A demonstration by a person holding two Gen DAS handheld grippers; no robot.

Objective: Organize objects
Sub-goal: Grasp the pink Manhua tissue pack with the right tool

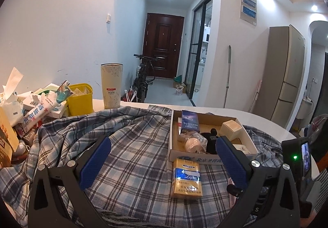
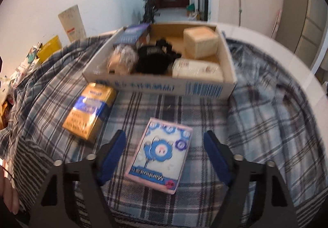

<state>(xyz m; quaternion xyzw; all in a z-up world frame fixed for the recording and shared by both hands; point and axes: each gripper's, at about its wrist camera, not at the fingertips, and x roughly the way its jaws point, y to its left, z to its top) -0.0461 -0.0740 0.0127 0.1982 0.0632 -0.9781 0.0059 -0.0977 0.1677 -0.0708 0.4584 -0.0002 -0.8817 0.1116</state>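
Observation:
A pink flat box with blue flower print [image 2: 161, 154] lies on the plaid cloth [image 2: 266, 117]. My right gripper [image 2: 164, 134] stands open around it, and a gap shows between each blue pad and the box. A yellow cigarette pack [image 2: 90, 111] [image 1: 186, 178] lies to its left. In the left wrist view that pack rests between the wide-open fingers of my left gripper [image 1: 164, 140], touching neither pad. Behind sits a shallow cardboard box [image 2: 160, 86] [image 1: 196, 159] holding a blue carton [image 1: 189, 118], a cream cube box [image 2: 199, 42], a black object [image 2: 151, 59] and wrapped items.
A pile of packets and tissues [image 1: 30, 109], a yellow container [image 1: 80, 98] and a tall cream tumbler [image 1: 111, 85] stand at the table's left. The white table edge [image 2: 287, 51] curves at the right. A person's hand [image 2: 8, 193] shows at lower left.

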